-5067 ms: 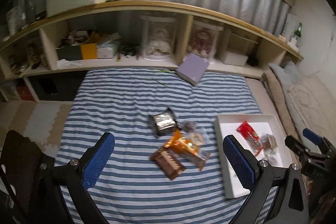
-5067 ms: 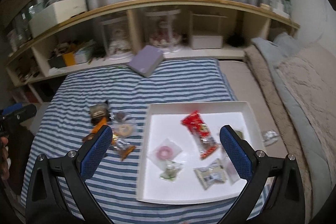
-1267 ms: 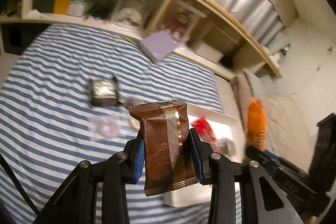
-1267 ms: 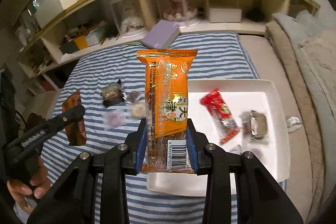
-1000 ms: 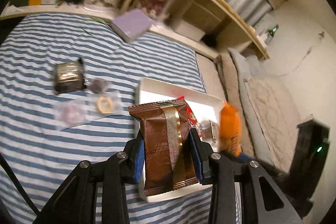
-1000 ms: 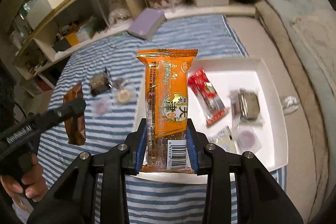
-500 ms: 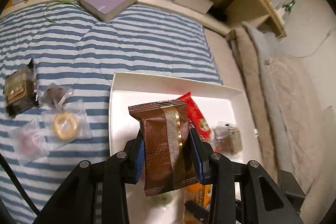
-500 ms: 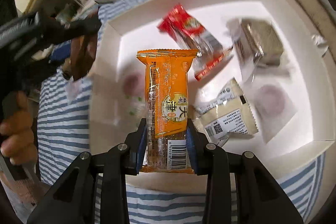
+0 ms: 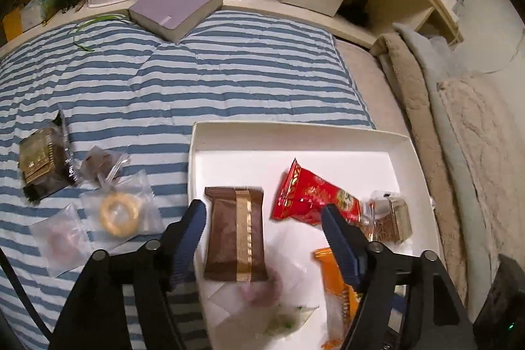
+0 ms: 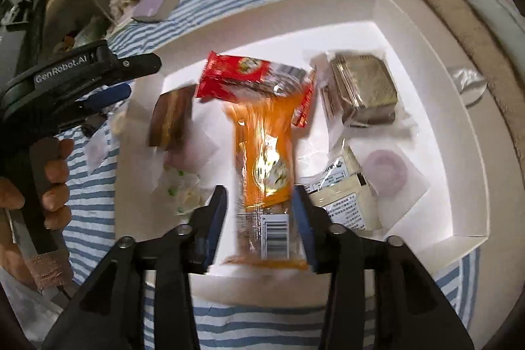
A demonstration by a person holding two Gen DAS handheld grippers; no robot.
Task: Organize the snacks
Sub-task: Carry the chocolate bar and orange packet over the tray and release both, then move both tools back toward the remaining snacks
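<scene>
Two handheld grippers hang over a white tray (image 9: 407, 150) on a blue-striped bedspread (image 9: 197, 81). The left gripper (image 9: 264, 230) is opening, its blue pads clear of the brown snack packet (image 9: 234, 235), which lies just inside the tray's left wall. The right gripper (image 10: 259, 212) is opening too; the orange snack packet (image 10: 265, 159), blurred, sits between its pads near the tray's front rim, its far end reaching the red packet (image 10: 242, 74). The tray's right half is crowded with a gold-wrapped cake (image 10: 364, 87), a white sachet (image 10: 341, 199) and a pink ring sweet (image 10: 387, 168); bare floor remains along the far wall. Three clear-bagged sweets and a dark packet (image 9: 41, 163) lie on the bedspread, left of the tray.
</scene>
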